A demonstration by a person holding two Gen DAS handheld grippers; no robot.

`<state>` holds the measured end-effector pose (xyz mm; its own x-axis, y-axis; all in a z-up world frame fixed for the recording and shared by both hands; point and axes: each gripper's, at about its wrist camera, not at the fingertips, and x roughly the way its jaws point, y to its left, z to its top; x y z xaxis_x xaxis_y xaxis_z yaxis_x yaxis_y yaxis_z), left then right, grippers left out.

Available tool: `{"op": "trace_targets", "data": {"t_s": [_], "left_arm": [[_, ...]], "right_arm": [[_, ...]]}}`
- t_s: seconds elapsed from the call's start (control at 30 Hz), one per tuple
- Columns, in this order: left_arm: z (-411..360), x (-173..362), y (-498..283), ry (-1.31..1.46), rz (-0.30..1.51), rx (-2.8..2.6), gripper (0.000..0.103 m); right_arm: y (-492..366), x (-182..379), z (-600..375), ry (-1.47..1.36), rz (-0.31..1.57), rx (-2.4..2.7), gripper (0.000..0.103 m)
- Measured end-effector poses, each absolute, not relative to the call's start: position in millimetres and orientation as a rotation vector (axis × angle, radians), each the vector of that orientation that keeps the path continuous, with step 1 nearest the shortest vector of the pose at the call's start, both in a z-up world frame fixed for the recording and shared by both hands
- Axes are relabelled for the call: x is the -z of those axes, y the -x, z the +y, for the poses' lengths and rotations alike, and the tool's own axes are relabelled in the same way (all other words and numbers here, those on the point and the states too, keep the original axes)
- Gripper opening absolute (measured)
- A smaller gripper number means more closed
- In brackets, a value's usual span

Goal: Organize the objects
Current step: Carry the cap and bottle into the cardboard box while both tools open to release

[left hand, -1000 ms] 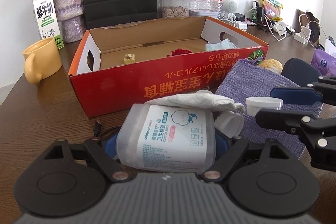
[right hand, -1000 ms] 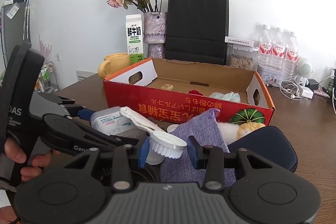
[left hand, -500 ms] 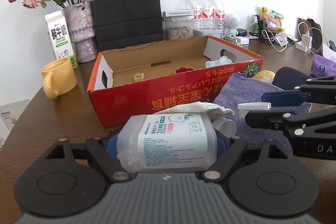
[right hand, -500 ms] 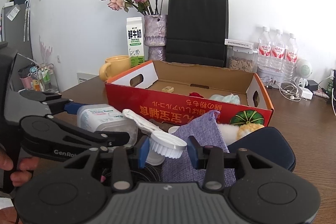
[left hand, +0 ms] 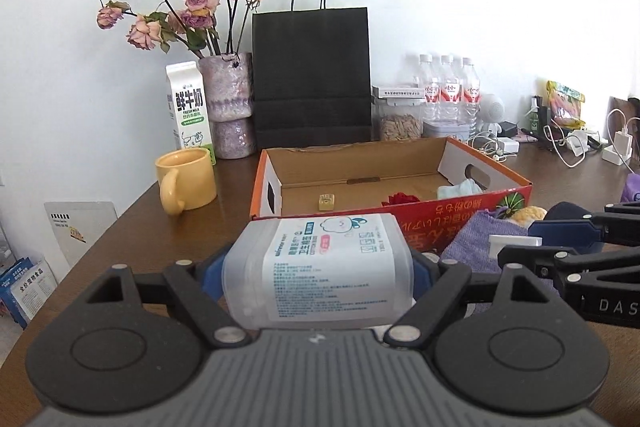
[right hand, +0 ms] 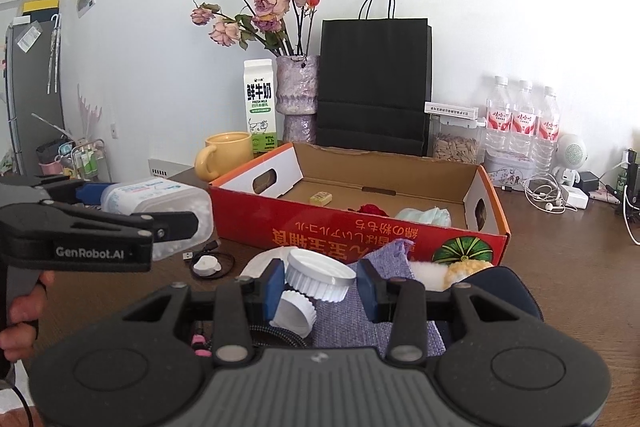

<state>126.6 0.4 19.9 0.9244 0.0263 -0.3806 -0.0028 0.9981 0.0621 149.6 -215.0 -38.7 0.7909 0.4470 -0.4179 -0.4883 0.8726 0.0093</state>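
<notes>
My left gripper [left hand: 316, 279] is shut on a clear cotton-bud box [left hand: 324, 251] with a white label, held above the table just in front of the red cardboard box [left hand: 440, 223]. From the right wrist view the same box [right hand: 160, 195] hangs at the left, level with the red box's rim [right hand: 360, 231]. My right gripper [right hand: 320, 287] is shut on a white ribbed lid [right hand: 320, 277] over a purple pouch [right hand: 384, 267]. A second white cap [right hand: 294, 315] lies below it. The red box holds a small yellow block [left hand: 326, 201], a red item [left hand: 400, 198] and a pale blue mask [left hand: 456, 189].
A yellow mug [left hand: 186, 179], milk carton [left hand: 188, 107], flower vase [left hand: 228, 115] and black paper bag [left hand: 312, 75] stand behind the red box. Water bottles [right hand: 520, 123] and chargers fill the back right. A navy case [right hand: 500, 291] and a coiled cable [right hand: 206, 263] lie near the grippers.
The left gripper has risen with the cotton-bud box, lifting it off the table and tilting up toward the red box. The right gripper has kept still with its lid.
</notes>
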Motion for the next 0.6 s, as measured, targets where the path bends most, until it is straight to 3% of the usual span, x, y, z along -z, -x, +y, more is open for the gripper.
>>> {"op": "trace_targets", "data": {"t_s": [0.6], "left_arm": [[-18.7,-35.5,-166.6,-0.044,0.334,-0.024,0.084]], "right_arm": [[-186.7,18.5,-214.0,0.109,0.371,-0.455,0.038]]}}
